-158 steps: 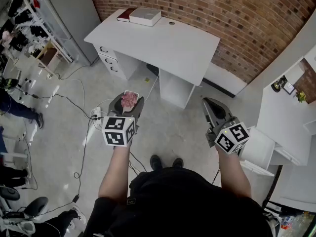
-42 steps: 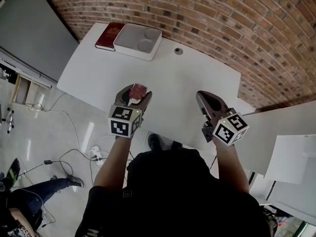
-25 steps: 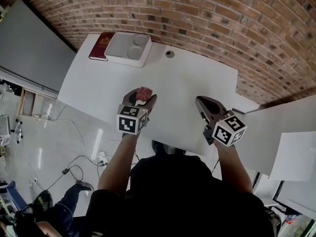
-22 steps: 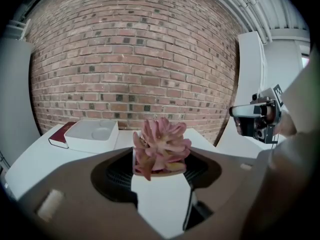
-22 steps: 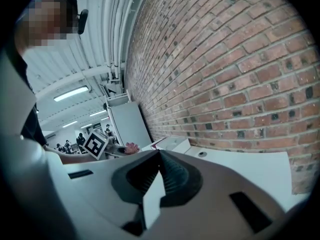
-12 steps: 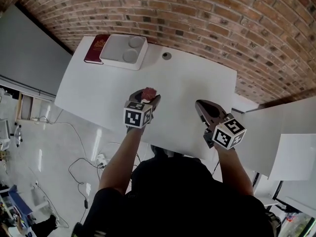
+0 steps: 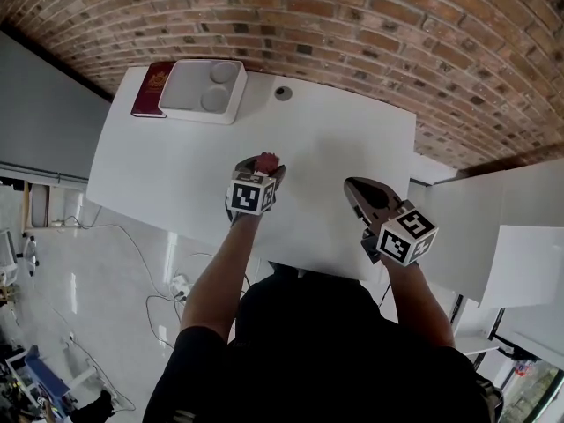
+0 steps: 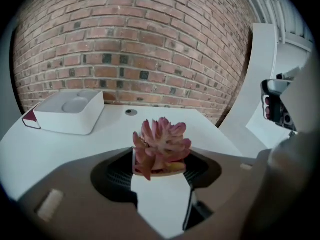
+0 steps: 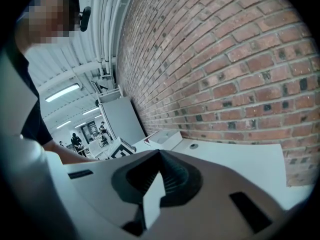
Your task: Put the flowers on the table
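Observation:
A pink succulent flower (image 8: 161,143) in a small pot sits between the jaws of my left gripper (image 8: 161,165), which is shut on the pot. In the head view the flower (image 7: 267,159) and left gripper (image 7: 263,166) are over the middle of the white table (image 7: 159,166), a little back from its front edge. Whether the pot touches the tabletop is hidden. My right gripper (image 7: 356,189) hovers over the table's right front part, its jaws together and holding nothing; the right gripper (image 9: 159,153) view shows the tips meeting.
A white box (image 7: 201,102) with two round recesses lies at the table's back left, a dark red book (image 7: 150,89) beside it. A cable hole (image 7: 282,93) is near the brick wall (image 7: 352,42). Another white surface (image 7: 493,236) stands to the right.
The left gripper has carried the flower forward from the table's front edge towards its middle. The right gripper has kept its place near the front right.

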A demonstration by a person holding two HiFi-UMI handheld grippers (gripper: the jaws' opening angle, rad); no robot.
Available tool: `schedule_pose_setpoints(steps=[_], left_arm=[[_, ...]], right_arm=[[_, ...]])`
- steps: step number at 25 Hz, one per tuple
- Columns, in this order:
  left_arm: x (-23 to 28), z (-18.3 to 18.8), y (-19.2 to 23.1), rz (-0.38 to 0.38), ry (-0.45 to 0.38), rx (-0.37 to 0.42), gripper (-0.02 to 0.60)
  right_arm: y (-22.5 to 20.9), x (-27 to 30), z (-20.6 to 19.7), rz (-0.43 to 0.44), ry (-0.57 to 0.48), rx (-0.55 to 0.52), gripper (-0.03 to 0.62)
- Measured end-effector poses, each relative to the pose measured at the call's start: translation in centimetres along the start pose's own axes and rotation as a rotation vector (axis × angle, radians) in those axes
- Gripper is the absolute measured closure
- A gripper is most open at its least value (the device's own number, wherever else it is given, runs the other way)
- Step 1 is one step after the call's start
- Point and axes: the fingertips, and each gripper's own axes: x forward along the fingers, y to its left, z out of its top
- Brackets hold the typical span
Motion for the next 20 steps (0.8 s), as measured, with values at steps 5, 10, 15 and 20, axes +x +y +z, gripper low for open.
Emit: schedule_pose_setpoints(steps=[5,10,15,20], left_arm=[[2.7,-2.6,0.0,-0.017,0.057,0.019,0.307],[4.5,-4.4,0.1,-0.019,0.1,0.058,0.307],[5.8,-5.1,0.3,-0.013,0.128,0.083,0.307],[7.1,-5.8,0.2,-0.022,0.138,0.105,0.307]], right_arm=[[-0.9,0.0,-0.6,-0.016,0.016,0.014,0.588],[-1.5,0.1,-0.8,-0.026,0.029,0.025,0.588],[-1.9,0.4,-0.8,-0.029,0.037,0.034,0.588],[-2.3,0.5,-1.4,-0.034,0.046,0.042,0.588]])
